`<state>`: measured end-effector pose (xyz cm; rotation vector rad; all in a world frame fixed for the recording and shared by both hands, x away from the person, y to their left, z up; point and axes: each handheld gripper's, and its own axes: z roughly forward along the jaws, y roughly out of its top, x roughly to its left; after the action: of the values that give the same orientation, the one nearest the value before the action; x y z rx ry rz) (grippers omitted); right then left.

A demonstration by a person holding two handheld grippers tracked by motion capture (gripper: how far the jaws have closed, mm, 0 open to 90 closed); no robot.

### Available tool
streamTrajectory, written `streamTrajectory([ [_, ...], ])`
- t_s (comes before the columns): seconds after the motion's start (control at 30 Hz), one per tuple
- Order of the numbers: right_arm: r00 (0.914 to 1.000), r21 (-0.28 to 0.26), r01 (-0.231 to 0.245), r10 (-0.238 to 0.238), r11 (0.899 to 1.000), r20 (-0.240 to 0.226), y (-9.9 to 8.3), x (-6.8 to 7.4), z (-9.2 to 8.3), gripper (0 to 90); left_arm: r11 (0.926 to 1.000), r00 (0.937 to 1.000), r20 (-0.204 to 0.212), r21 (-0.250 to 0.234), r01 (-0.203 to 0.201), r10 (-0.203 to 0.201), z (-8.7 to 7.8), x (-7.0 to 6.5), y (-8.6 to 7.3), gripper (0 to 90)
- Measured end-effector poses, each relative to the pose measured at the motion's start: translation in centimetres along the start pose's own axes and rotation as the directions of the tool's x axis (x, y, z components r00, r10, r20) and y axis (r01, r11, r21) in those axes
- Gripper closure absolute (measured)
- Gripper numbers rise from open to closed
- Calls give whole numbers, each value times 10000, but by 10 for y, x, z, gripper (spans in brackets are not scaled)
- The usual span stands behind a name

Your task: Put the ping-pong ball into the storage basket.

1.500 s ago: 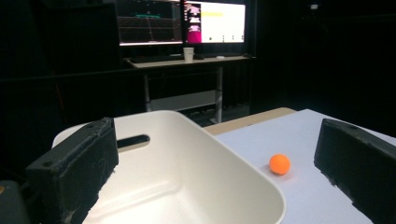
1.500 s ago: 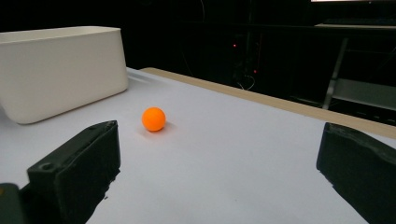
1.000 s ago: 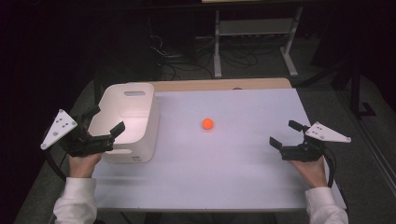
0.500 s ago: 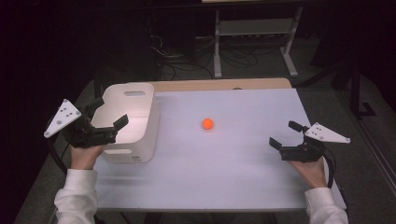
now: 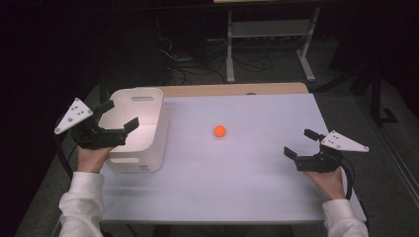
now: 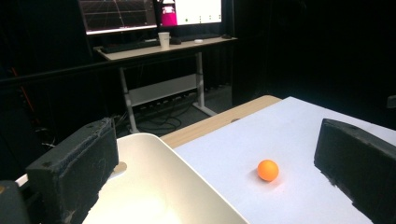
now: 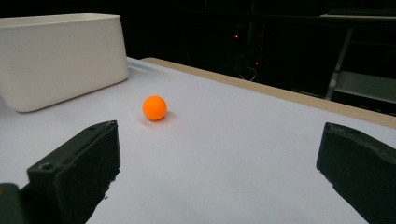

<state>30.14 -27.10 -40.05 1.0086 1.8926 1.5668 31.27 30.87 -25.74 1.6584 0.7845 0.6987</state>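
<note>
On table [image 5: 247, 187]: one ball [image 5: 220, 131], one bin [image 5: 148, 143].

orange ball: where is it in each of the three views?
High view: small orange ball mid-table, right of the white plastic bin.
Left gripper view: ball lower centre-right on the white tabletop, between the jaws.
Right gripper view: ball left of centre, near the bin.
Shared landmark: the bin.

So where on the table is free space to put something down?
Bare table stretches between the white bin and the right gripper, apart from the orange ball. The left edge is crowded: the left gripper hangs over the bin.
</note>
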Motion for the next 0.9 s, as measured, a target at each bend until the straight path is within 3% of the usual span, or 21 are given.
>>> streamTrajectory([
  [0.17, 10000, 36, 10, -10, 10000, -12, 0, 1, 0, 0, 9987, 9994, 142, 389, -328, 322, 9, 1, 2, 0],
  [0.27, 10000, 51, 45, -45, 10000, -1, -1, 0, 0, 0, 9993, 9995, 265, 332, -151, 142, 15, 1, 3, 0],
  [0.47, 10000, 57, 25, -25, 10000, -30, 0, 2, -1, 0, 9966, 9980, 566, 761, -307, 264, 24, 1, 6, 0],
  [0.63, 10000, 124, 52, -51, 9999, -59, -1, 2, 0, 0, 9969, 9963, 857, 788, -34, -34, 31, 4, 9, 0],
  [0.9, 10000, 111, 59, -58, 9999, -62, -1, 2, 0, 0, 9886, 9913, 1308, 1505, -40, -159, 48, 6, 11, 0],
])
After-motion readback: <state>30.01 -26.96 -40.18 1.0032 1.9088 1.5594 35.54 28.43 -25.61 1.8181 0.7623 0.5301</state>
